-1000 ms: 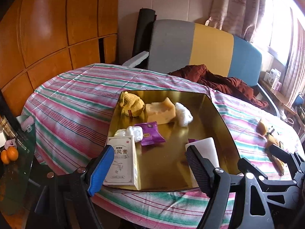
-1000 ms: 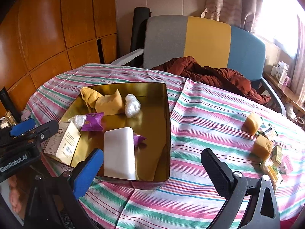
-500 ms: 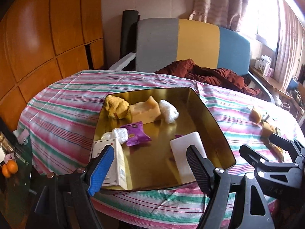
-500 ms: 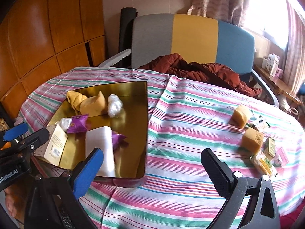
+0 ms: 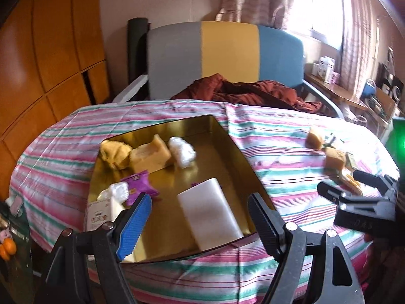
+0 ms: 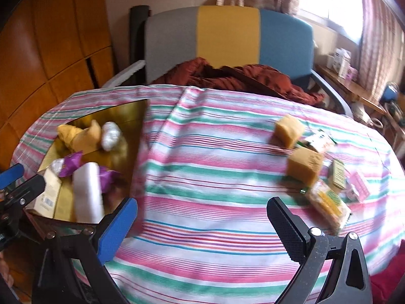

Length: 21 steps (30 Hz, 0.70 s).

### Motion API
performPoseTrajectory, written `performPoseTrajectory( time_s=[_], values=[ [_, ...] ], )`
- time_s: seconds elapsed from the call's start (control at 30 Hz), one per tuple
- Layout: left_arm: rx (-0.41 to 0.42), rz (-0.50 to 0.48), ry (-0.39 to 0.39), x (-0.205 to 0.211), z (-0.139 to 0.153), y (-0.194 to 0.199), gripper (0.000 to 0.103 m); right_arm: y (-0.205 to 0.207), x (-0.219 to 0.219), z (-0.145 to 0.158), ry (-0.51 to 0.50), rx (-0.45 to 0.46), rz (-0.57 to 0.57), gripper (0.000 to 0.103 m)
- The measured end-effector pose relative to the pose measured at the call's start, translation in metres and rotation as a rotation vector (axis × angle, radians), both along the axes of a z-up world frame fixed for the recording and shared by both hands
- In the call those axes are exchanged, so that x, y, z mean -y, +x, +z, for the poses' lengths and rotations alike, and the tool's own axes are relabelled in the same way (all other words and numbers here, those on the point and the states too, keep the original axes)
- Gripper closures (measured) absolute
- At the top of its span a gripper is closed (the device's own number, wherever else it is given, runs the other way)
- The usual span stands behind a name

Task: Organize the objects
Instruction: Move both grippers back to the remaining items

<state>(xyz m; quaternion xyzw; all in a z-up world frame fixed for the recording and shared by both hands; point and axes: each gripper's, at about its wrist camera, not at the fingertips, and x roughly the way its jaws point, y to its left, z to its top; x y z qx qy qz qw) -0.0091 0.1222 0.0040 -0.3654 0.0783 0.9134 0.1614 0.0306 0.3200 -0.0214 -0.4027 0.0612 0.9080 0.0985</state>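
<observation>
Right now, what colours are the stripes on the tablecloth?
Pink, green and white stripes on the tablecloth, clearest in the right wrist view.

Round table, covered by striped cloth (image 6: 215, 152) in pink, green, white; cloth hangs over the edge all round.

Directly on cloth:
- Gold tray (image 5: 227, 136), left part of table, shallow walls, near corner close to the table edge.
- 2 tan sponge-like blocks (image 6: 289, 129), (image 6: 305, 168), right part, well apart from tray, near each other.
- Small cluster of packets just beside the blocks: 1 yellow-green clear-wrapped pack (image 6: 327, 206), 1 green-labelled box (image 6: 338, 176), 1 pink packet (image 6: 359, 190). Labels blurred, unreadable.

Middle of cloth between tray and cluster carries nothing.
</observation>
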Motion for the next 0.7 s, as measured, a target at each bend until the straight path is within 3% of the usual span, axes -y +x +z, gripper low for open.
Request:
performPoseTrajectory(
  time_s=[0.33,0.7],
  values=[
    [0.007,-0.144,-0.036,-0.052,-0.001,0.006,0.023,0.017,-0.094,0.013,-0.075,0.000,-0.183,0.000],
    [0.078,-0.300,-0.059,-0.102,-0.018,0.013,0.023,0.057,-0.195,0.017,-0.152,0.011,-0.414,0.000]
  ],
)
